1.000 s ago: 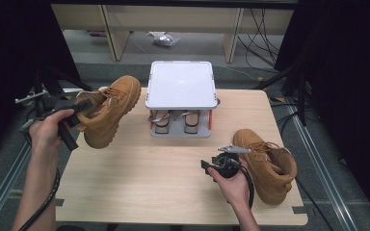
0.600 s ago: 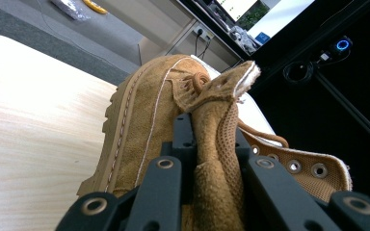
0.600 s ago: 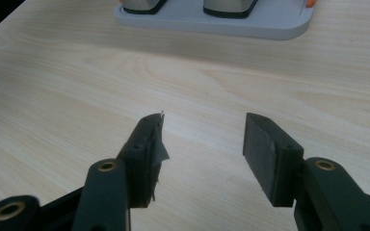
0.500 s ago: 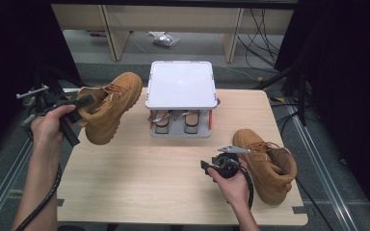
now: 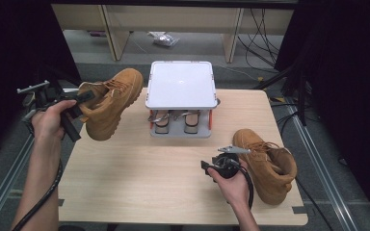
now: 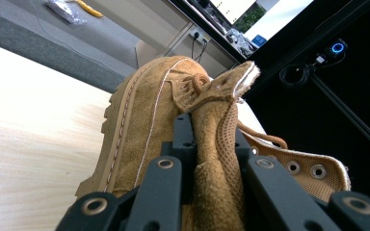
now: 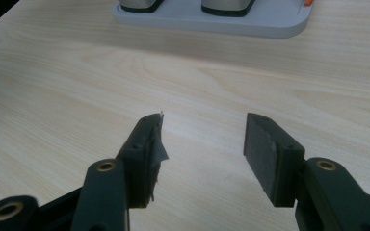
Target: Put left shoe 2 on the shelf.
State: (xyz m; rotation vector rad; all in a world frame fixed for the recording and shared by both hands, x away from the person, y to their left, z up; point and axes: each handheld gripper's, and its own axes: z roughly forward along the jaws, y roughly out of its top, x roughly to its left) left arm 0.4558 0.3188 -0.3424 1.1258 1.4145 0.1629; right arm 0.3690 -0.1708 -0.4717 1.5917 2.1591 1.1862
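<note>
Tan boot (image 5: 110,102) hangs above bench (image 5: 139,178) left edge, left claw (image 6: 212,159) clamped on its collar. Right claw (image 7: 202,144) gapes empty beside second boot (image 5: 267,161). Carrying step; next, likely a clear set-down spot.

Grey floor (image 5: 183,50), pale wooden furniture legs (image 5: 112,29), black curtains (image 5: 9,43), trailing cables (image 5: 265,24)

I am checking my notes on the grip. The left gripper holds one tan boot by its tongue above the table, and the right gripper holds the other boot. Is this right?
Not quite. The right gripper holds nothing: the right gripper view shows its jaws open over the bare table, and in the high view the other boot stands beside it. The left gripper does hold one tan boot by its tongue.
</note>
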